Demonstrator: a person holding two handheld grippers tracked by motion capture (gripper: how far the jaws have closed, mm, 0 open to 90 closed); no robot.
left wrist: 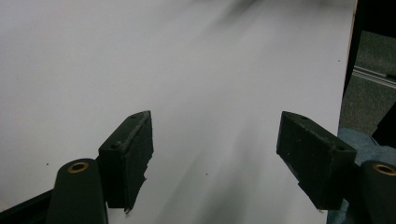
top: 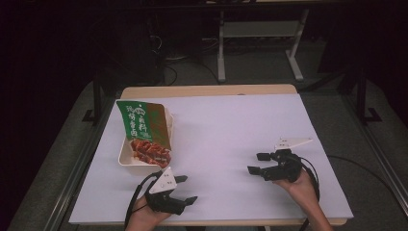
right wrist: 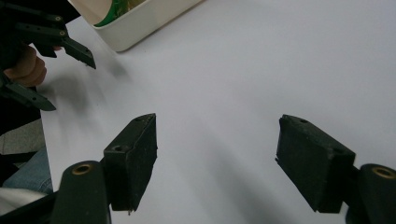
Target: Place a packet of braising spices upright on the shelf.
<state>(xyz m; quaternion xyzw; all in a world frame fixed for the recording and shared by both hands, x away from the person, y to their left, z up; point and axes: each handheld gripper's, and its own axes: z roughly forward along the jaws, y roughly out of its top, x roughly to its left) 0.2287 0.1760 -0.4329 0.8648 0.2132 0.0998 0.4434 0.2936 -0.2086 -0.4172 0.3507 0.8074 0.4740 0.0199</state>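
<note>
Here the high view shows a green packet (top: pixel 143 126) standing in a white tray (top: pixel 126 156) near the bench's (top: pixel 231 125) left edge, just beyond the left tool (top: pixel 186 188). Both it and the right tool (top: pixel 256 163) gape wide, empty; the right gripper view catches the tray's corner (right wrist: pixel 135 23).

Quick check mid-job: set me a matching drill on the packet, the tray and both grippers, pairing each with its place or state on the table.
Things:
1. packet
2. tray
3. left gripper
4. right gripper

Places or states:
A. open, at the table's right, held apart from everything
B. green and red, lying in the container
C. open, just in front of the container, empty
D. white, at the table's left, holding the bag

Pairs: 1-B, 2-D, 3-C, 4-A
</note>
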